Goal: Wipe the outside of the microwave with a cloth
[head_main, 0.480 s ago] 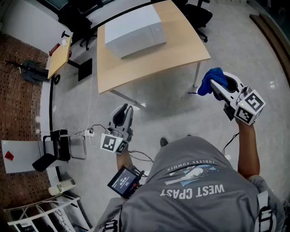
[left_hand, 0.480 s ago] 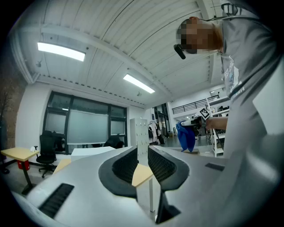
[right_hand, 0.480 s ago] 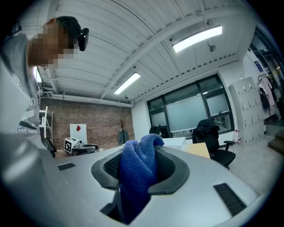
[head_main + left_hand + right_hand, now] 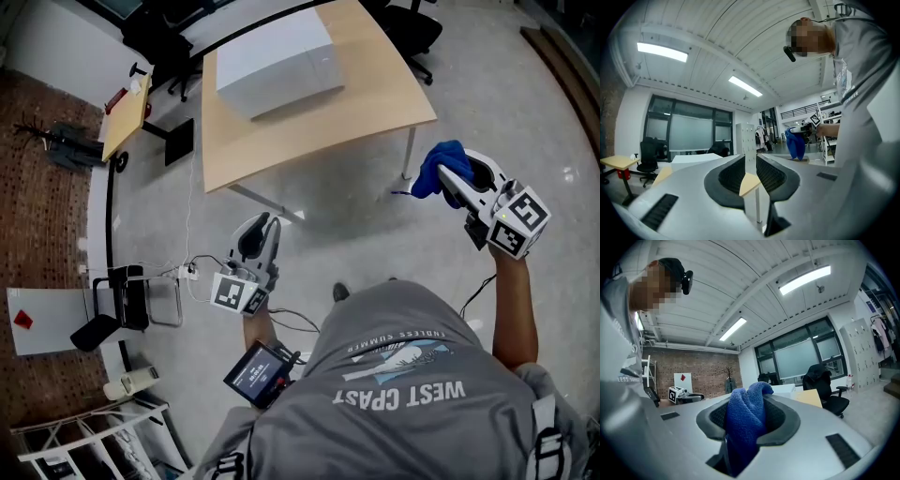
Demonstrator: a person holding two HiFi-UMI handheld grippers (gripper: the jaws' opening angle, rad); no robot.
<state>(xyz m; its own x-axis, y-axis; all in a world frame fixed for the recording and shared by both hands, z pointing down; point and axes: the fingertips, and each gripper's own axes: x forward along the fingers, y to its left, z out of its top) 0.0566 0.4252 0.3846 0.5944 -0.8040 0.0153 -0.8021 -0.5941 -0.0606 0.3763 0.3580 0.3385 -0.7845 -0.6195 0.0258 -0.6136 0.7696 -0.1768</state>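
The cloth (image 4: 439, 167), a blue knitted one, is bunched between the jaws of our right gripper (image 4: 450, 176), which are clamped on it about half apart, with a thick fold standing above the pads and a tail hanging below. The white microwave (image 4: 278, 61) sits well away from it on the far part of the wooden table (image 4: 375, 108), so we judge that no wiping has begun. Our first worry is the grip: only a fold is pinched, so dragging it hard across the microwave's side could pull it free or leave bare jaw plastic scraping the casing. The loose tail could also snag on the table's edge as we reach in. Our left gripper (image 4: 258, 228) is empty, its jaws only a narrow slit apart. If it does not brace the microwave, a firm push may slide the light-looking box across the smooth top. Between us and the table, a cable (image 4: 192, 267) trails over the floor on our left, and stepping forward without looking could catch a foot.
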